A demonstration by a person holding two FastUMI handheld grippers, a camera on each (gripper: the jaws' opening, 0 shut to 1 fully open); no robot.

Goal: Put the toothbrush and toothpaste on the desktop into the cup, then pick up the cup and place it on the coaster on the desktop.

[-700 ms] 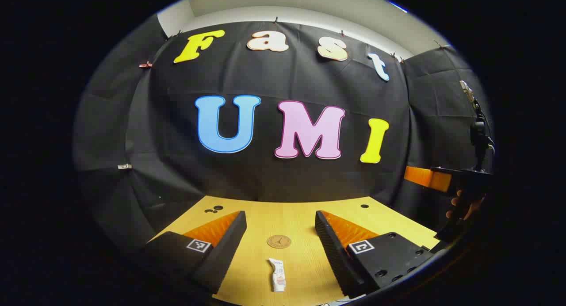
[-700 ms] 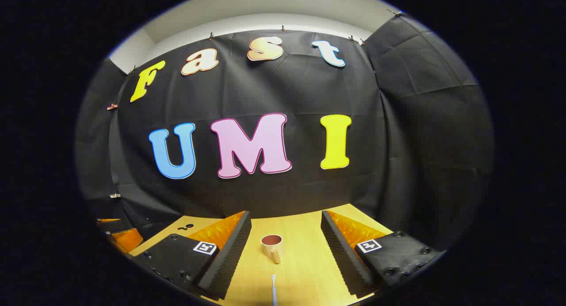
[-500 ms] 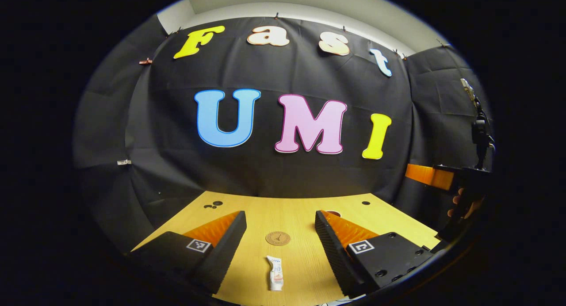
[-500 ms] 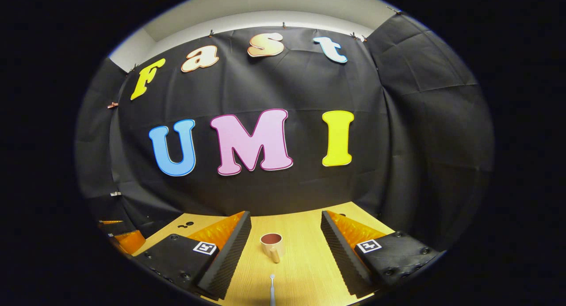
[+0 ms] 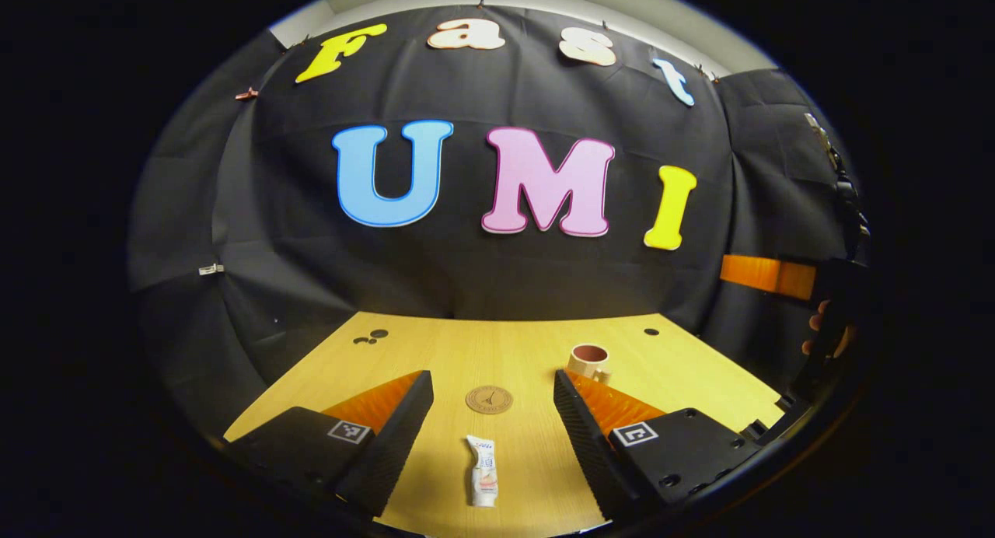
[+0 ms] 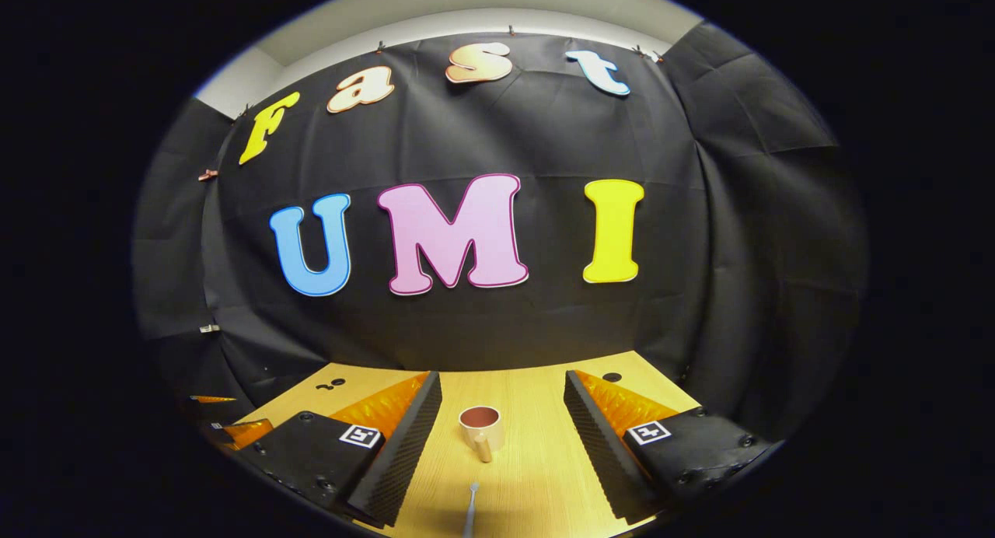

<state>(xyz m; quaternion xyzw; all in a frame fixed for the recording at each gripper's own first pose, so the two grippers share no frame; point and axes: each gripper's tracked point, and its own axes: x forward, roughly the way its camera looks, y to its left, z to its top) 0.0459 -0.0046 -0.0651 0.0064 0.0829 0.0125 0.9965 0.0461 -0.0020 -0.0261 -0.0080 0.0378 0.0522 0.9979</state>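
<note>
1. toothpaste lies flat on the wooden surface, between the spread fingers of the left claw, cap end nearest the camera and tail pointing towards the coaster.
2. left claw is wide open and holds nothing; the tube sits low in its view, so it looks close beneath the fingertips but is not yet touched.
3. right claw is also wide open and empty. the cup stands upright between its fingers, farther off, with the handle turned towards the camera, and the toothbrush lies on the surface just below it in the right gripper view, only its tip end visible.
4. in the left gripper view the cup stands beyond and to the right of the coaster, apart from it.
5. the step in hand seems to be the reach for the first item. to do it well, i would lower each claw straight down so its fingers straddle the item across the narrow width, not along the length.
6. grip the tube near its middle so it hangs level and does not swing; a flat tube can slip if pinched at the crimped tail.
7. close gently, lift clear of the surface, then tip the item upright over the cup mouth before letting go, since a push on the rim may topple the cup.
</note>
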